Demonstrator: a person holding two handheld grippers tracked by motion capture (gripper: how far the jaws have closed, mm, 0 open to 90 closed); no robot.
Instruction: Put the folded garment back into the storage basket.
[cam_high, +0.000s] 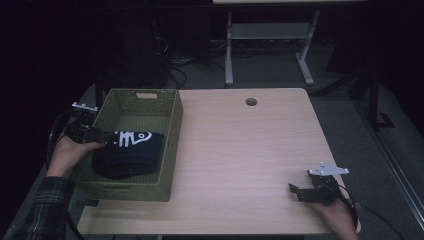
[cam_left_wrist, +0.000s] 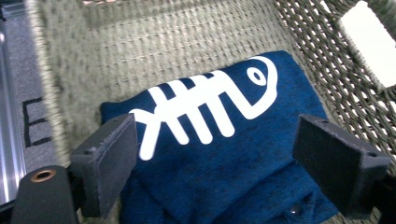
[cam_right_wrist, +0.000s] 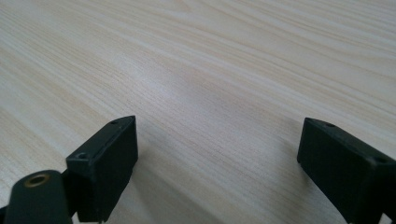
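High view: a woven green basket (cam_high: 170, 145) is seen at the left end of a light wood table (cam_high: 240, 150). A dark blue folded cloth (cam_high: 127, 155) with a white fishbone print is laid in the near part of the basket, flat on its floor. The far part of the basket floor is left bare. A cut-out handle is noted in the far wall.

The left gripper (cam_high: 102, 135) is held over the basket's left wall, pointed inward at the cloth's left edge. The hand (cam_high: 72, 155) behind it is kept outside the basket, with a plaid sleeve (cam_high: 40, 205) at the bottom left corner.

Left gripper view: the jaws are spread wide, one at either side of the frame. The cloth (cam_left_wrist: 224, 154) is seen below and between them; neither pad is pressed on it, so nothing is gripped. The fishbone print (cam_left_wrist: 205, 109) is laid face up. A small stud is noted near the cloth's lower edge.

The right gripper (cam_high: 299, 192) is rested low at the table's near right corner, well apart from the basket, pointed left.

Right gripper view: the jaws are spread wide over bare wood grain (cam_right_wrist: 210, 79). Nothing is held between them.

A round hole (cam_high: 251, 102) is noted near the table's far edge.
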